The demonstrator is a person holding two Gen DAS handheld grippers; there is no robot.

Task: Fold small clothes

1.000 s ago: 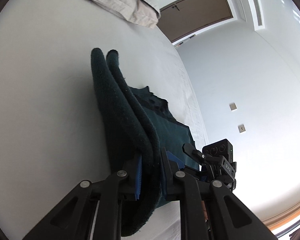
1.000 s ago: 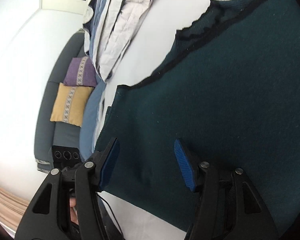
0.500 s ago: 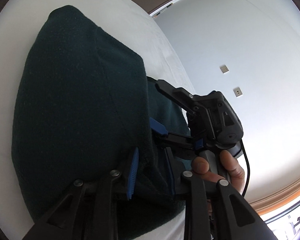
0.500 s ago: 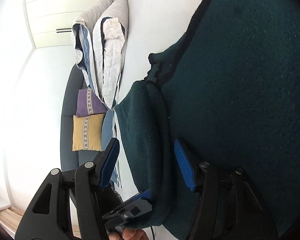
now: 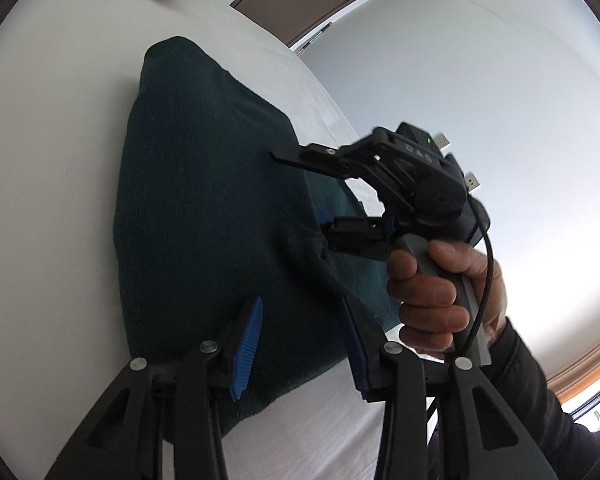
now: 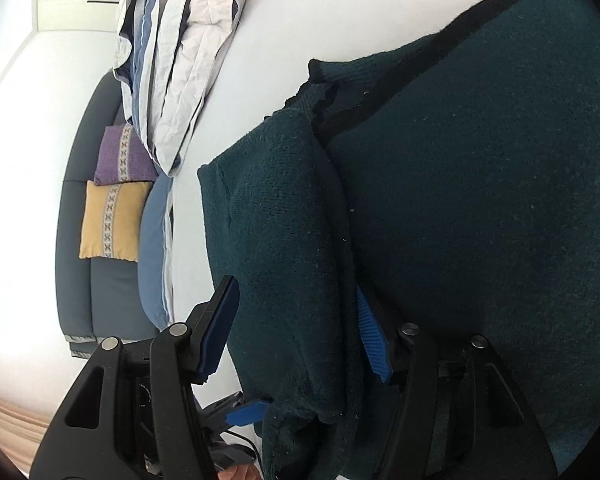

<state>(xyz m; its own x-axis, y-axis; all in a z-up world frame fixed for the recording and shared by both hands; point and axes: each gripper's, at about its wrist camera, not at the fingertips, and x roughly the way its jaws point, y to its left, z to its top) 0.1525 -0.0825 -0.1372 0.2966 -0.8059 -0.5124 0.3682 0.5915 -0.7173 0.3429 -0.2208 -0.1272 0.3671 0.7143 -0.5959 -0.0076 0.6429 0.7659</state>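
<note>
Both handheld tools are showing matte black plastic arms studded with round silver screws and tipped with ribbed blue pads: the left gripper (image 5: pixel 296 344) and the right gripper (image 6: pixel 296 330). The person's hand (image 5: pixel 436 300) is wearing a dark long sleeve (image 5: pixel 540 396), a thin black cable (image 5: pixel 485 280) trailing past a grey handle (image 5: pixel 460 292).

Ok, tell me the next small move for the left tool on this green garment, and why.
Probably draw the left tool back off the dark green garment. Its jaws have just been opening and the pads no longer pinch the folded flap, which already lies over the garment on the white bed. The right tool straddles the same flap, so it can smooth it afterwards.
</note>
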